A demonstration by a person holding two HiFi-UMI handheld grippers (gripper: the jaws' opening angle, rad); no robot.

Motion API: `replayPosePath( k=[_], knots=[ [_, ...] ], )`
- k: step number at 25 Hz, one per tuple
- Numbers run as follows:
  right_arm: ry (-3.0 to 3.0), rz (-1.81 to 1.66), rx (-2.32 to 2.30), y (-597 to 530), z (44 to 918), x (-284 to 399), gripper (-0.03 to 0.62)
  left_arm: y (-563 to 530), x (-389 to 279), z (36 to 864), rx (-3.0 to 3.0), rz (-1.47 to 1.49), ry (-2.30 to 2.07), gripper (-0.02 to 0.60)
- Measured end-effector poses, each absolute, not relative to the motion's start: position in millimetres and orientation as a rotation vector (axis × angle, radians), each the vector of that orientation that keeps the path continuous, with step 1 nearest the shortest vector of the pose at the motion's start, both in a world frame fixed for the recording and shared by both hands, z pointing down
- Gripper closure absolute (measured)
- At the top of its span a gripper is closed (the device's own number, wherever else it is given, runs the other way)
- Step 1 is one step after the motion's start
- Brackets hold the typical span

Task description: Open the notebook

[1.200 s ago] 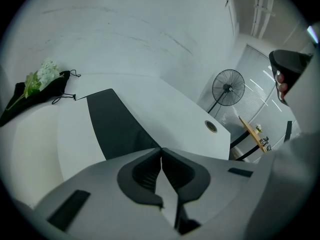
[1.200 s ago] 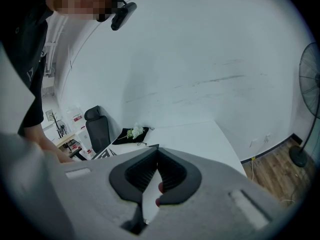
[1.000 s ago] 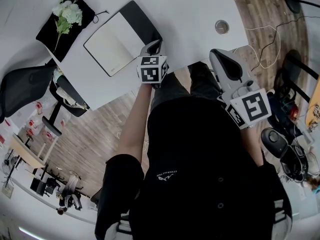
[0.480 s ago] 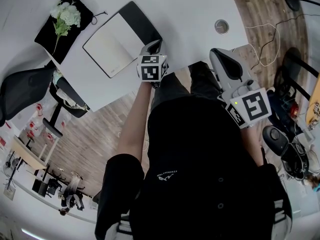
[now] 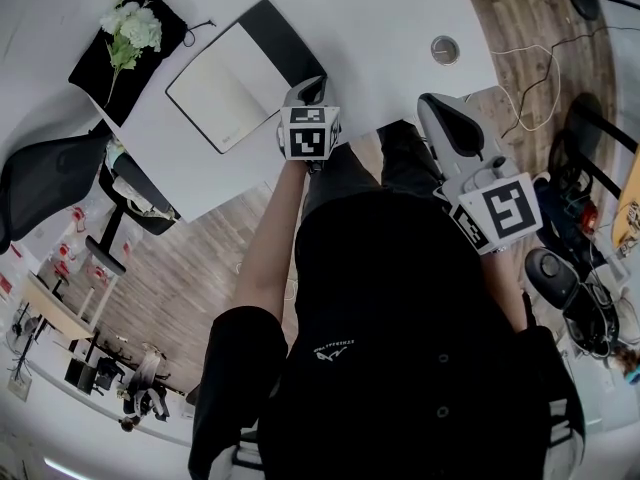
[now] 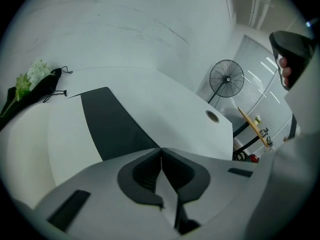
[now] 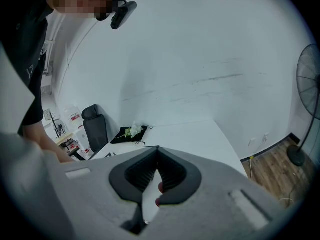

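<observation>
The notebook (image 5: pixel 215 93) lies open on the white table (image 5: pixel 370 28), a white page on the left and a black leaf (image 5: pixel 278 40) on the right. My left gripper (image 5: pixel 316 86) is shut and empty, at the table's near edge beside the notebook's lower right corner. In the left gripper view the black leaf (image 6: pixel 112 126) lies just beyond my left gripper (image 6: pixel 161 150), apart from it. My right gripper (image 5: pixel 432 104) is shut and empty, held off the table's corner over the floor. In its own view my right gripper (image 7: pixel 158 149) points along the table.
A black pouch (image 5: pixel 112 58) with white flowers (image 5: pixel 135 26) lies at the table's far left. A round cable hole (image 5: pixel 444 51) sits in the table at the right. A black office chair (image 5: pixel 50 173) stands left of the table. Cables (image 5: pixel 530 68) run over the wooden floor, and a fan (image 6: pixel 227 79) stands beyond the table.
My left gripper has shifted a little to the right and turned slightly. The notebook stays open and the right gripper has barely moved.
</observation>
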State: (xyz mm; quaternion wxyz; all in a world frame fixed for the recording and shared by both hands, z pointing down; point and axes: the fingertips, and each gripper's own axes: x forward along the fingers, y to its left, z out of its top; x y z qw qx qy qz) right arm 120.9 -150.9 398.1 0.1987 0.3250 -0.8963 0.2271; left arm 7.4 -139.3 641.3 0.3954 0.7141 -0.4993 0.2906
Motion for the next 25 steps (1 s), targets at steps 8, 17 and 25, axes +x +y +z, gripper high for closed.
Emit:
replayPosePath(
  k=[8,17,25],
  knots=[
    [-2.511,0.637,0.903,-145,397,115,0.589,-141,9,639,1.794,0.665,-1.269,0.569],
    [-2.514,0.625,0.904,-137,395,111,0.589,-136,19,636,1.834,0.660,-1.175,0.482],
    [-2.517,0.620,0.890,-125,395,106,0.589,-131,17,627,1.856,0.653,-1.210,0.486]
  ],
)
